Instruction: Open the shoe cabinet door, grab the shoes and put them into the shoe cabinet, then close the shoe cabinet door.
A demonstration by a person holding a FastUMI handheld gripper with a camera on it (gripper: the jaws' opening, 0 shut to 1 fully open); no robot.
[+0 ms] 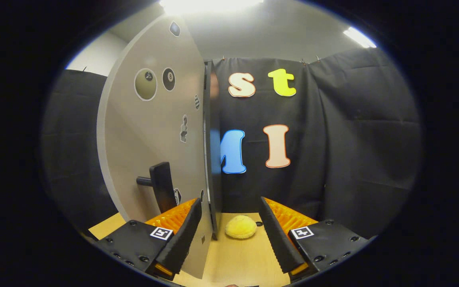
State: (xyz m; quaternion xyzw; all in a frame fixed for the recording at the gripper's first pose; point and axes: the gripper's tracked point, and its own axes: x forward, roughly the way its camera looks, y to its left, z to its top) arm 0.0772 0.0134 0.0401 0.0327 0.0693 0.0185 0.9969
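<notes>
The shoe cabinet door, a pale grey panel with stickers, stands swung open and shows almost edge-on. Its black handle sticks out just above my left finger. My gripper is open, and the door's free edge runs down between the fingers, close against the left finger. The right finger stands well apart from the door. A fluffy yellow shoe lies on the wooden surface just ahead, between the fingers and to the right of the door's edge. The cabinet's inside is hidden behind the door.
The black cloth wall closes off the back and right, a short way beyond the shoe. A small dark thing lies beside the shoe's right end. Bright ceiling lights shine overhead.
</notes>
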